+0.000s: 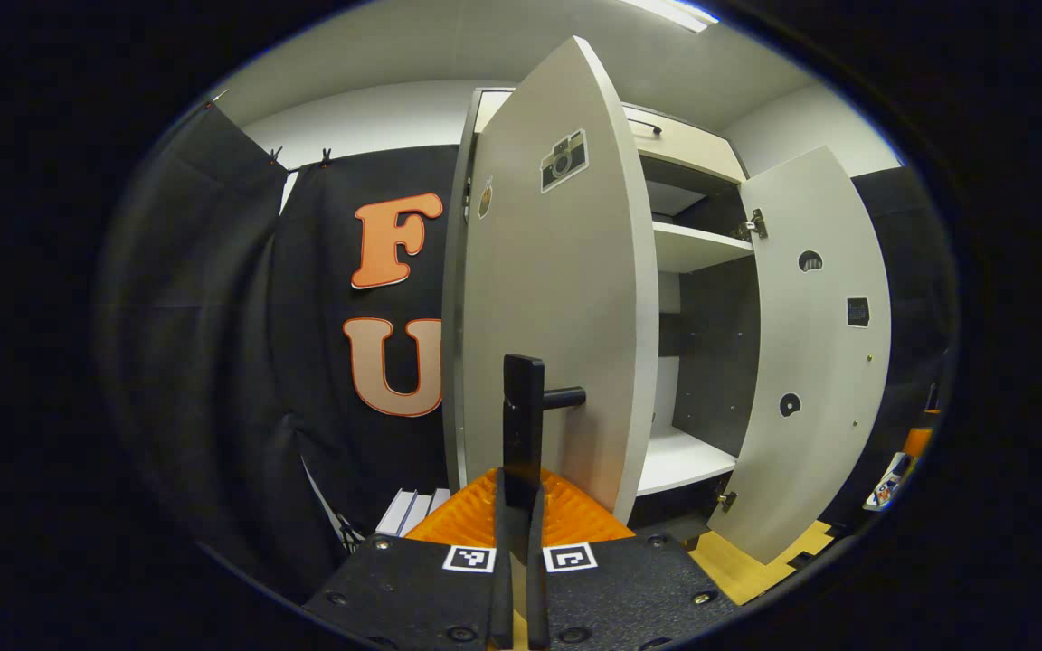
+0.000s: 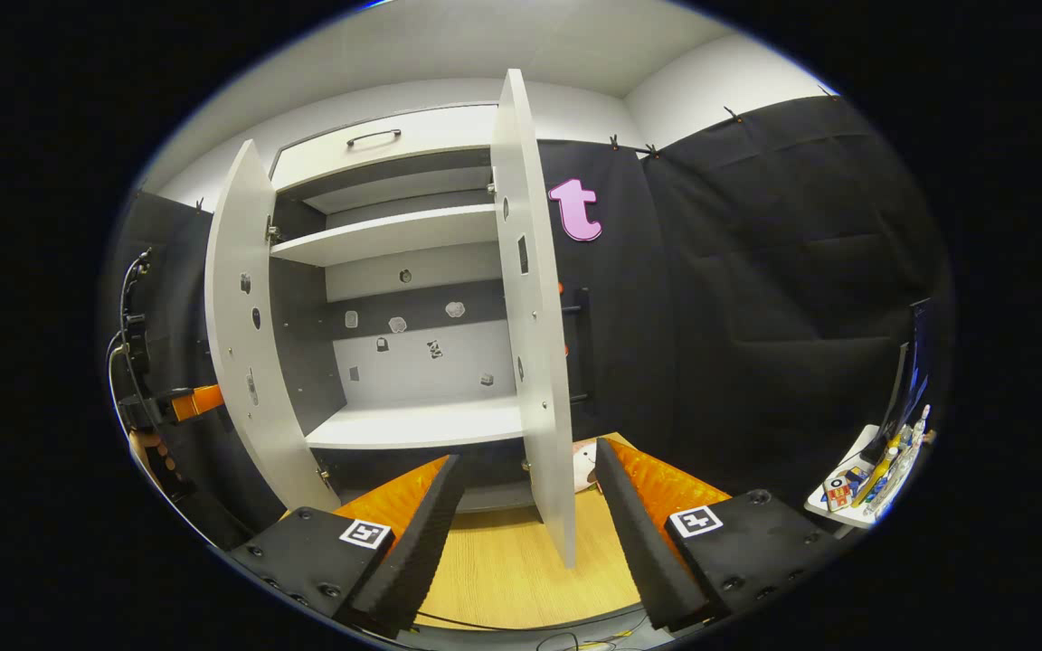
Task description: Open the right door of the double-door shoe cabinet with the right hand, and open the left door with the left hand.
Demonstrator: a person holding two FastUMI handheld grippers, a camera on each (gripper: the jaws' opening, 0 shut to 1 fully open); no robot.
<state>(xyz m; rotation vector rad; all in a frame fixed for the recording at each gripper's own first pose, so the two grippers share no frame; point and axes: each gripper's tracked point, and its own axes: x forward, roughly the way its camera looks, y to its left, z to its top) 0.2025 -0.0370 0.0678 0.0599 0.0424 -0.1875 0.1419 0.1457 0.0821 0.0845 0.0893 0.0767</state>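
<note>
Left gripper view: left claw (image 1: 519, 506) is clamped on the black vertical bar handle (image 1: 522, 425) of the pale grey left door (image 1: 557, 298) of the tall shoe cabinet (image 1: 693, 244); both fingers (image 1: 501, 542) press flat against the bar. Handle stands off the door face on a short black peg. Door is swung out towards the camera, edge-on at its right. It carries a camera-shaped sticker (image 1: 563, 160) high up (plus a small one near the hinge edge). Behind it the cabinet interior is exposed: white upper shelf (image 1: 697, 246), white lower shelf (image 1: 684, 459), dark side panel. The pale grey right door (image 1: 815, 353) stands wide open at far right, inner face showing, hinges at top and bottom. Light wooden floor (image 1: 747, 565) below it.

Right gripper view: right claw (image 2: 525, 515) is spread wide, gripping nothing; fingers (image 2: 417, 533) sit either side of the right door's (image 2: 535, 316) bottom edge, not touching it. That door is open, seen nearly edge-on, centre frame. Left door (image 2: 245, 334) open at left. Between them: white shelves (image 2: 394, 233), grey back panel with small stickers (image 2: 399, 323), drawer front with a dark bar pull (image 2: 374, 136) on top. At far left, a hand (image 2: 155, 452) holding the other gripper behind the left door. Wooden floor (image 2: 503, 561) under the claw. White tabletop (image 2: 847, 506) with small items at far right.
</note>
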